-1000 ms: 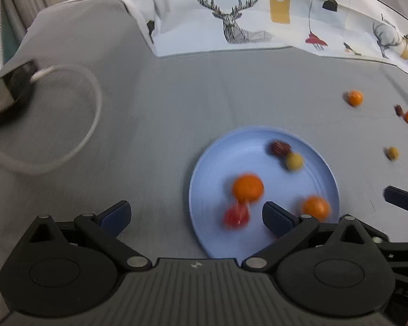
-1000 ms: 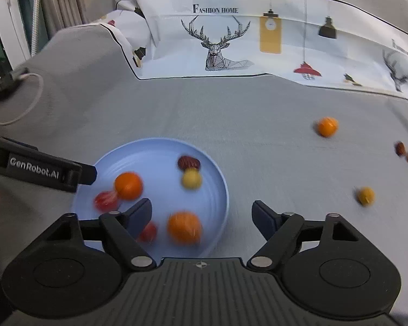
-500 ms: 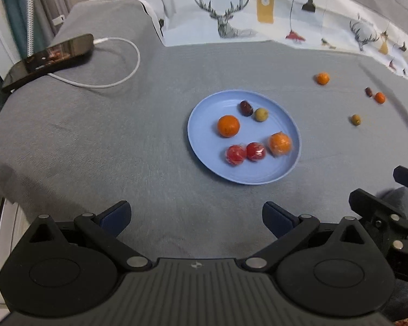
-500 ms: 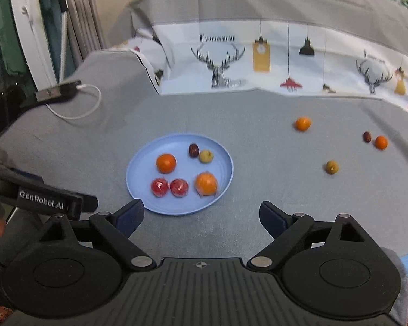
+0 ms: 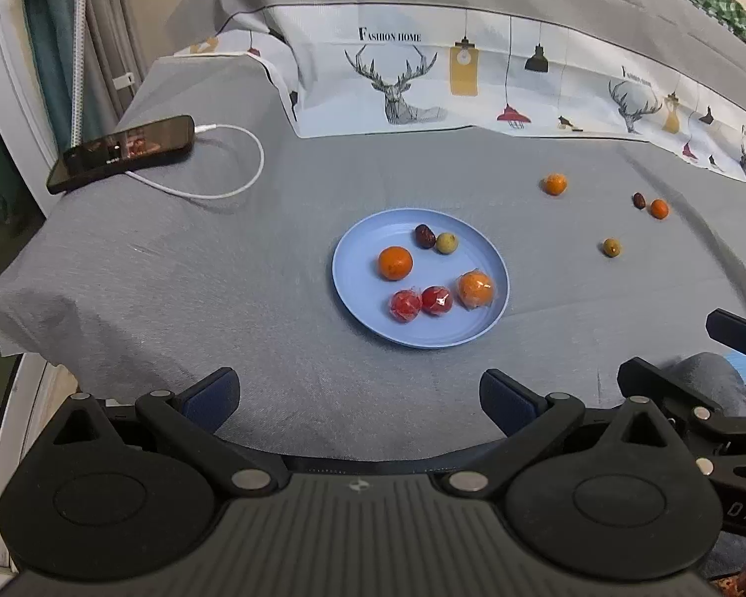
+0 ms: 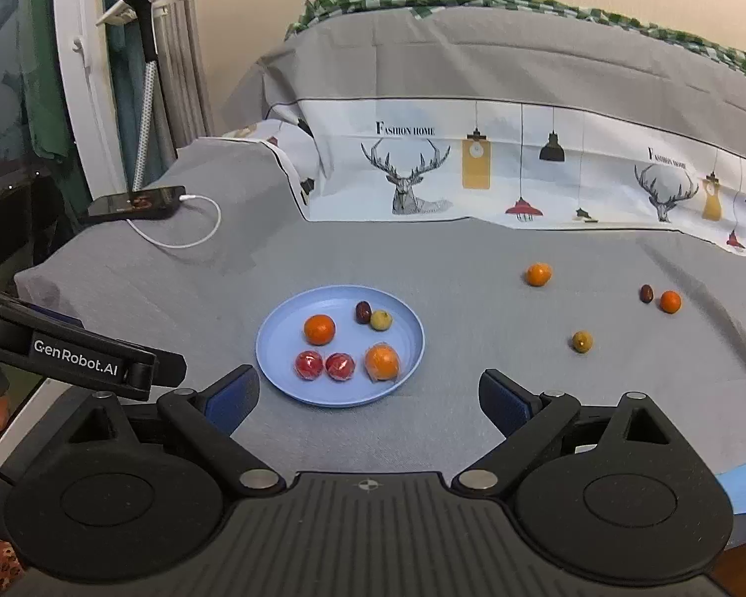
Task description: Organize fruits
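Six fruits sit on the blue plate [image 5: 492, 318] mid-bed; four more lie loose on the grey bedspread [image 5: 224, 273] towards its right edge. Both claws — left gripper [image 5: 358, 393], right gripper [image 6: 368, 398] — gape wide, empty, the right's jaws just widened.

Black tongs [image 6: 368, 398], blue pads [image 6: 233, 398], silver screws, "GenRobot.AI" lettering

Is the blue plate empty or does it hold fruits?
It holds fruits: six pieces lie on the blue plate, two of them wrapped red ones.
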{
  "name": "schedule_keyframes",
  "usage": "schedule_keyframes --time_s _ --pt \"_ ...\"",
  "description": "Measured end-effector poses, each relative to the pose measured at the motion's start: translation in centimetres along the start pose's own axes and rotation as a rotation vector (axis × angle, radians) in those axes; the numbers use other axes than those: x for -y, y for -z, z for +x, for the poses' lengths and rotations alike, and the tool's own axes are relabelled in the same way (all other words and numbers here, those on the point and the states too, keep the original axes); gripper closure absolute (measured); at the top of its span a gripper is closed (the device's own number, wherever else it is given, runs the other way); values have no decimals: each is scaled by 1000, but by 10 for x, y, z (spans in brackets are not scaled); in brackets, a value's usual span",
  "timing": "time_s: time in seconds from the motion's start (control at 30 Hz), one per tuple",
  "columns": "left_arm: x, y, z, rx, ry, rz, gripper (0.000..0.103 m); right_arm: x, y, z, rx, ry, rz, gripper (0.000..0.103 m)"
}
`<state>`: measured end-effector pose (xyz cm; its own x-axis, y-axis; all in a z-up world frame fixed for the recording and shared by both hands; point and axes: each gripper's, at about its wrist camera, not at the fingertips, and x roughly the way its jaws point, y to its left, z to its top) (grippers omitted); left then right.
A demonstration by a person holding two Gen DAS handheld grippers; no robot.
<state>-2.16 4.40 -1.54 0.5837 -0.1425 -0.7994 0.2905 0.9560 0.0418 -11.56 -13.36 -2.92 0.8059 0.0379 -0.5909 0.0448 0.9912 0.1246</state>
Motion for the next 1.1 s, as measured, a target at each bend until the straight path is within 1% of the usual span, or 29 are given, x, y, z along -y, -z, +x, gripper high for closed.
schedule_keyframes --time_s 0.17,0.73,0.93,1.0,1.1 --pt "-1 3 -11 19 -7 -7 0 -3 1 -7 18 -11 -12 8" --pt "2 0 -9 20 -5 8 0 0 3 -5 14 -7 15 7" --pt "7 -11 4 -13 9 12 0 7 1 2 9 6 32 7" --pt "11 -17 8 -24 19 12 0 14 -1 -1 27 19 54 7" --pt "20 -26 11 -17 37 13 0 28 -1 -4 37 43 103 7"
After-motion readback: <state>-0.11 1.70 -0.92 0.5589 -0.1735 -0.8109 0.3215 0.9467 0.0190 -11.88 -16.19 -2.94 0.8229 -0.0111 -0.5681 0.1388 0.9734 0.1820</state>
